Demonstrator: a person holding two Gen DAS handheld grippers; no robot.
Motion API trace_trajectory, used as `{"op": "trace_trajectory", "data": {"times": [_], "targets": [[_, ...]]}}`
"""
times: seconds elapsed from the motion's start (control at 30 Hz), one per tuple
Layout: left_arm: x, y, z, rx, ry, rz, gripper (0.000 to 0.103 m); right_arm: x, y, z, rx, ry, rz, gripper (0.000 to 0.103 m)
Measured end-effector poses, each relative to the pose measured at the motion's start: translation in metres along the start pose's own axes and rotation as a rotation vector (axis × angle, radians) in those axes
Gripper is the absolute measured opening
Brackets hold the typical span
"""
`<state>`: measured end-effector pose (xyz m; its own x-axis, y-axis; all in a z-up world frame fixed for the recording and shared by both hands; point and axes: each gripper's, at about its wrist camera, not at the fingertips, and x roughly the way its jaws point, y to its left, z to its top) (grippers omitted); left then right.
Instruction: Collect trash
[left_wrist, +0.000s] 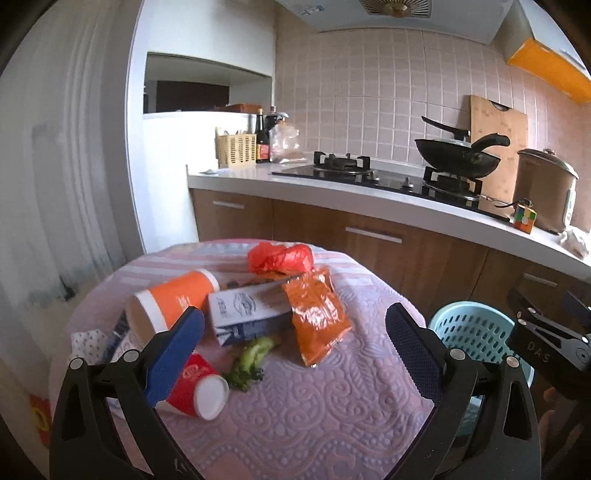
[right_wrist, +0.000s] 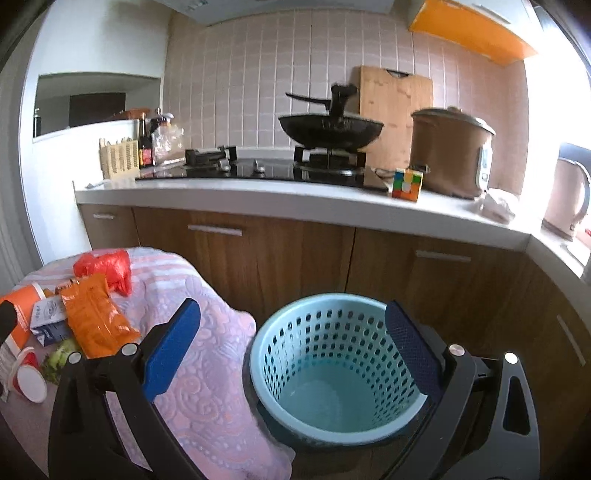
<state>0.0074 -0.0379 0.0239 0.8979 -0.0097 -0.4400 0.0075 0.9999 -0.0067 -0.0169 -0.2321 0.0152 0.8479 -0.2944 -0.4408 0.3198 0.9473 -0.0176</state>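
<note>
Left gripper: you are holding it with fingers spread apart, gripping nothing, over the bench.
Right gripper: you are holding it wide apart, gripping nothing, above the blue basket.
Trash: 1 orange cup, 1 carton, 1 orange wrapper, 1 red bag, 1 red cup and 1 broccoli piece are lying clustered on the bench.
Basket: it is standing just beside the bench.

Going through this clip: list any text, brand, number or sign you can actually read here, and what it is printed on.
"DAS": on the black body of the right gripper, seen from the left wrist.
Blue-and-white carton: an oval logo and print, too blurred to read.
Orange cup, red cup, soy sauce bottle label: markings unreadable.
</note>
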Motion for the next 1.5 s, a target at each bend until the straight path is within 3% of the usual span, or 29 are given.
{"op": "trace_trajectory", "data": {"times": [0.23, 0.63, 1.17, 1.3, 1.5], "targets": [[-0.001, 0.002, -0.017, 0.010, 0.013, 0.005, 0.095, 0.006, 0.007, -0.015, -0.025, 0.032, 0.006, 0.095], [-0.007, 0.013, -0.015, -0.005, 0.001, 0.047, 0.095, 0.001, 0.016, -0.011, -0.040, 0.019, 0.052, 0.095], [-0.012, 0.017, -0.015, -0.024, 0.017, 0.019, 0.095, -0.006, 0.012, -0.006, -0.039, 0.006, 0.057, 0.095], [-0.014, 0.042, -0.017, -0.071, 0.037, 0.047, 0.094, -0.010, 0.025, -0.003, -0.043, 0.013, 0.101, 0.085], [-0.030, 0.110, -0.025, -0.139, 0.046, 0.164, 0.093, -0.010, 0.062, -0.004, -0.066, 0.049, 0.212, 0.056]]}}
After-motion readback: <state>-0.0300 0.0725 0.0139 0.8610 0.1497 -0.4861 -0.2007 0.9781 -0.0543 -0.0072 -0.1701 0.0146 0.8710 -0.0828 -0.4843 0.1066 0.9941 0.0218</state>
